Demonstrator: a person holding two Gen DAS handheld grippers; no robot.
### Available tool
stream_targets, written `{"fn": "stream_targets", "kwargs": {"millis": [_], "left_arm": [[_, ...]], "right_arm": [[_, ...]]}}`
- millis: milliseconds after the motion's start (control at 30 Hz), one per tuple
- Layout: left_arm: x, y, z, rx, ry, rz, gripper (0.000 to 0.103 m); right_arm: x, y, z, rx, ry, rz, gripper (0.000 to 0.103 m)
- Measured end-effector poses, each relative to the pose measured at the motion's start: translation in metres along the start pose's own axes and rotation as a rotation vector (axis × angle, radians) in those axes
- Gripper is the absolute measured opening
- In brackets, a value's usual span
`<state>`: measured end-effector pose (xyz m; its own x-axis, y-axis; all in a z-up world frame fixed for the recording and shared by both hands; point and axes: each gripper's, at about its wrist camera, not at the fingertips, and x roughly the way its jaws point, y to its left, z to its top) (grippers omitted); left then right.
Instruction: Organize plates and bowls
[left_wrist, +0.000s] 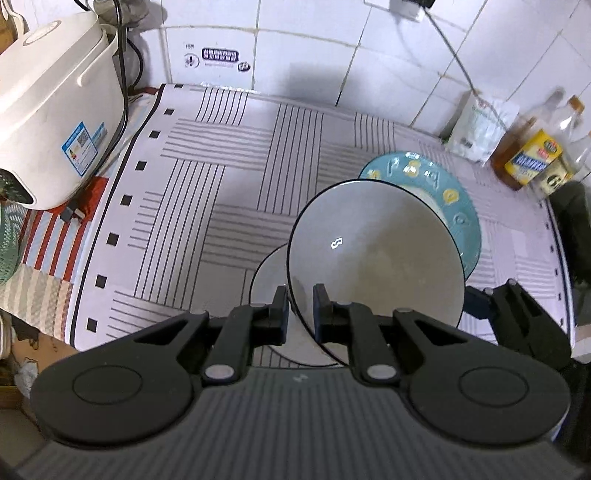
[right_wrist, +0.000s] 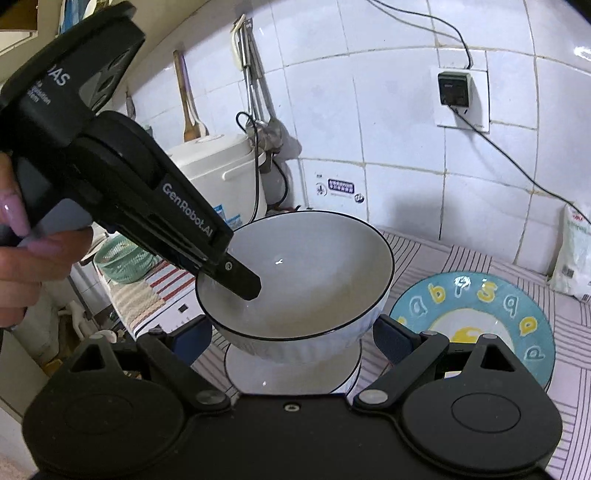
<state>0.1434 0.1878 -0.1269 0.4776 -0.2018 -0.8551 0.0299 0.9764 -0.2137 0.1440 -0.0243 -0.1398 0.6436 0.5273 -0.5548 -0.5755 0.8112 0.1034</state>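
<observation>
A white bowl with a thin black rim hangs tilted above the table, and my left gripper is shut on its near rim, one finger inside and one outside. The right wrist view shows that same bowl with the left gripper clamped on its left edge. Directly under it sits a second white dish with a dark rim. My right gripper stands open, its blue pads on either side of the bowl's ribbed wall and not pressing it. A teal plate with yellow letters lies flat to the right.
A striped cloth covers the table. A white rice cooker stands at the back left with cords behind it. Oil bottles and a white bag stand at the back right against the tiled wall. A green basket sits off the left edge.
</observation>
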Motion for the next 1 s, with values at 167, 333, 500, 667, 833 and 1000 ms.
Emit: {"fn": "stream_targets", "kwargs": {"millis": [167,333,500,667,833,1000], "left_arm": [[0.014,0.007,-0.004,-0.023,0.054,0.013,0.012],[0.029,0.009,-0.006,-0.008,0.108,0.043,0.012],[0.037,0.002,-0.004,0.038,0.123,0.106,0.013],[0.046,0.000,0.000,0.039,0.143,0.109,0.014],[0.054,-0.011,-0.003,0.116,0.142,0.173,0.015],[0.057,-0.015,-0.002,0.139,0.133,0.207,0.015]], "right_arm": [[0.008,0.005,-0.006,-0.010,0.040,0.006,0.097],[0.016,0.010,-0.008,-0.045,0.089,0.004,0.096],[0.026,0.011,-0.009,-0.047,0.110,0.016,0.096],[0.031,0.007,-0.008,-0.048,0.133,0.011,0.096],[0.039,0.004,-0.007,-0.038,0.181,0.013,0.096],[0.048,0.006,-0.012,-0.078,0.202,-0.020,0.097]]}}
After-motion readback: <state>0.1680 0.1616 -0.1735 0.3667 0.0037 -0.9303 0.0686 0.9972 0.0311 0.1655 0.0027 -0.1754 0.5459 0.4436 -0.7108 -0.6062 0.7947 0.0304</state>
